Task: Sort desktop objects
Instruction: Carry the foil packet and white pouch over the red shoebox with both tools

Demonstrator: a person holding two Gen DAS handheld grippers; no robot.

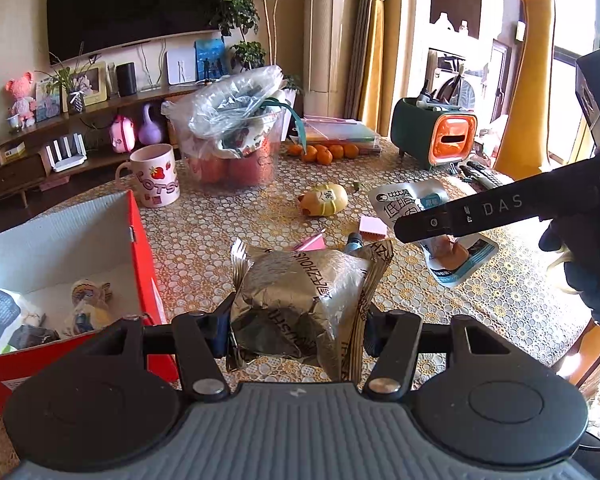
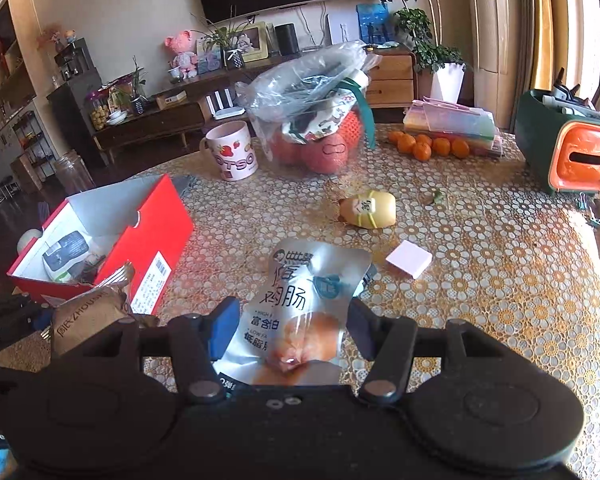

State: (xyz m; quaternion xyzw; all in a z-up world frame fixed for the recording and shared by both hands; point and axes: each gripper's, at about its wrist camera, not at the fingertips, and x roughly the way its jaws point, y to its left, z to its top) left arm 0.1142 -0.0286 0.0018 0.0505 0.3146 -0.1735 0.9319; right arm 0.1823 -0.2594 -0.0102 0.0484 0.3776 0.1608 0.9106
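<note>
My left tool (image 1: pixel 298 330) hides the foil pack's (image 1: pixel 300 284) near end; the box (image 1: pixel 60 240) runs off-frame left.

Both wrist views look down across one table (image 1: pixel 228 216).

Left gripper (image 1: pixel 298 326) clamped on load; right gripper (image 2: pixel 290 326) likewise, both angled down.

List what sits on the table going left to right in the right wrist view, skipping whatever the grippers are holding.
Red box → strawberry mug → clear bin of apples → yellow bottle lying on its side → pink sticky-note pad → mandarins → green and orange organizer.
</note>
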